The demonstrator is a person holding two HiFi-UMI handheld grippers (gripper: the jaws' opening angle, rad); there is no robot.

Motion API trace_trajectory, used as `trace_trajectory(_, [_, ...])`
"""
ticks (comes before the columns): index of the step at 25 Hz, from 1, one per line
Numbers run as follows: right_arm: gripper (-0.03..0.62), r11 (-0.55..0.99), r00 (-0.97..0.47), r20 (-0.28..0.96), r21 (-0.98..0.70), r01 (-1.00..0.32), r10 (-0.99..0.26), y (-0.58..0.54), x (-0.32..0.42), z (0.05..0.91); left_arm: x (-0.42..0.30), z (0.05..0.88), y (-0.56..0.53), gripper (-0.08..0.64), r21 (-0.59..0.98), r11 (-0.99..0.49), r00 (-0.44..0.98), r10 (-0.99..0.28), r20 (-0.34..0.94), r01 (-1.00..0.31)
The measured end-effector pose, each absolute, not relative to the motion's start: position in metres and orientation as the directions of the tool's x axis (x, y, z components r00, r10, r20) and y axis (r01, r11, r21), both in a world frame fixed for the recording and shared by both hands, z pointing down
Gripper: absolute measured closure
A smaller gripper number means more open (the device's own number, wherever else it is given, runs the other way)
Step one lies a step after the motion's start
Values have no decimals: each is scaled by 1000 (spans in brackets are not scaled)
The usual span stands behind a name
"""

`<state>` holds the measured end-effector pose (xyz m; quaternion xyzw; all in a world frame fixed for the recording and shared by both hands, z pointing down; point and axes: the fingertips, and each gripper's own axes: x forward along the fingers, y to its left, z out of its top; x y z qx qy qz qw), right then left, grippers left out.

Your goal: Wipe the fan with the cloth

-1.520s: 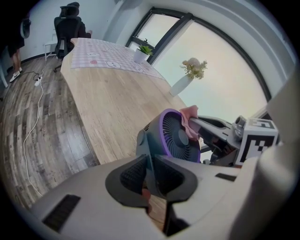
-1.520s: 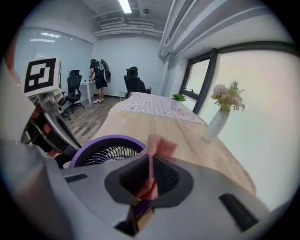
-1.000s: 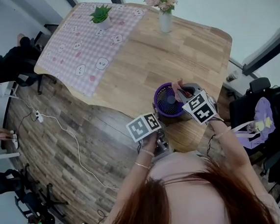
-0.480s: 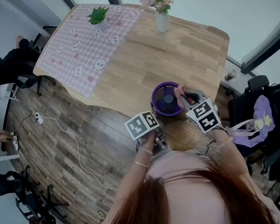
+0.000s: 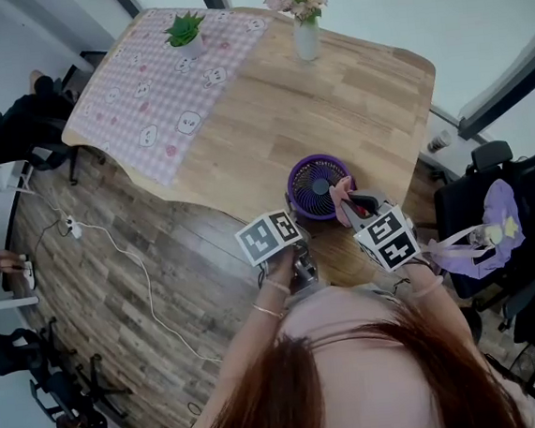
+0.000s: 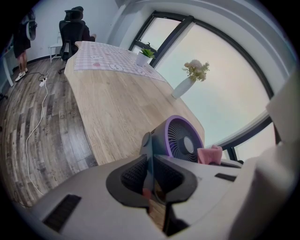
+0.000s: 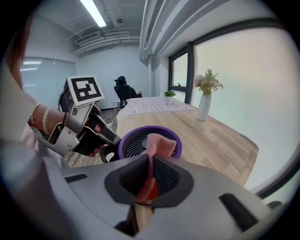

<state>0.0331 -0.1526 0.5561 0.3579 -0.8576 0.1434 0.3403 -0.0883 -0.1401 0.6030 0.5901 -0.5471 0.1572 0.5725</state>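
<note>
A small purple fan (image 5: 317, 187) stands on the wooden table (image 5: 350, 97) near its front edge, grille facing up and toward me. My left gripper (image 5: 303, 231) is shut on the fan's dark stand; the left gripper view shows that thin dark part between the jaws (image 6: 150, 168) below the fan (image 6: 180, 140). My right gripper (image 5: 356, 204) is shut on a pink cloth (image 5: 344, 194). In the right gripper view the cloth (image 7: 158, 143) rises from the jaws (image 7: 151, 176) and lies against the fan's near rim (image 7: 140, 136).
A white vase of flowers (image 5: 305, 35) and a small potted plant (image 5: 186, 33) stand at the table's far end, the plant on a pink checked cloth (image 5: 156, 87). An office chair with a purple bag (image 5: 494, 224) stands to my right. A white cable (image 5: 141, 268) runs over the floor.
My right gripper has drawn the pink cloth back toward me, from over the fan's grille to its right rim. The left gripper stays on the fan's stand.
</note>
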Motion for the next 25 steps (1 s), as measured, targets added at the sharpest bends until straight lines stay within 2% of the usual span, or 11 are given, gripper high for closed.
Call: trace_trajectory(25, [568, 898, -640, 703, -4, -441, -311, -129, -62, 552, -88, 604, -140, 517, 542, 230, 399, -463, 792, -808])
